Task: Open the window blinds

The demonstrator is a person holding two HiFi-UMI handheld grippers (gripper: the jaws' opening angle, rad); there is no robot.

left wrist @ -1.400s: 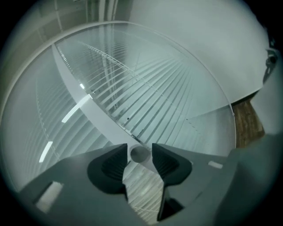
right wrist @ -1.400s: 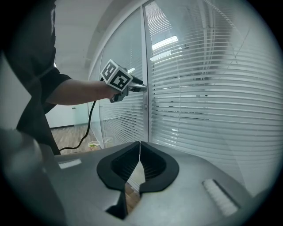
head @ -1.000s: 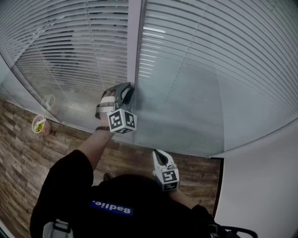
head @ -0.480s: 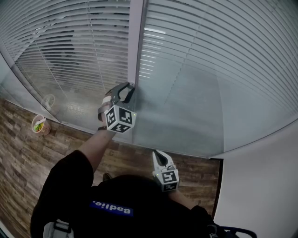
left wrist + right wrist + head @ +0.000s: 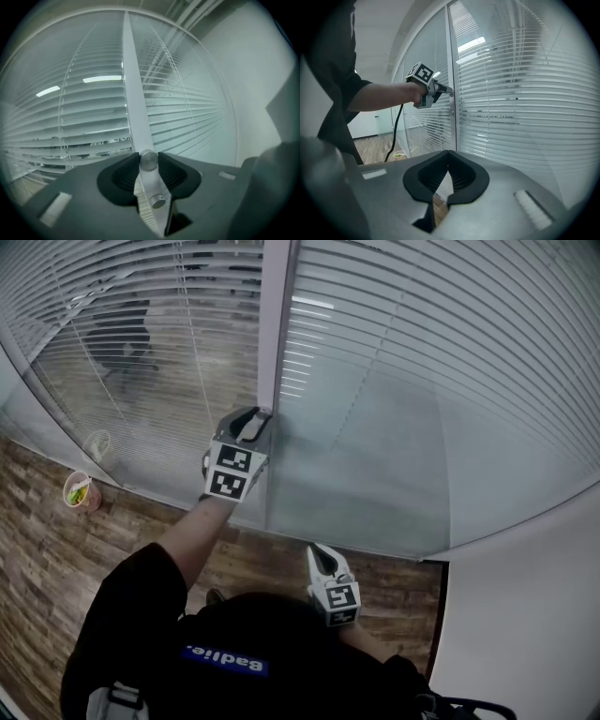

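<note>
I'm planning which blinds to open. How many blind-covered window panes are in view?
2. The left pane sits left of the upright post; the right pane sits right of it. More may lie outside the pictures.

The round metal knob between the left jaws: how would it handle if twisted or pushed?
The knob looks like solid, smooth metal, so it is probably stiff but slippery. The left gripper has ribbed jaws, which should help. It sits on the window frame, so it likely turns or slides rather than coming free.
</note>
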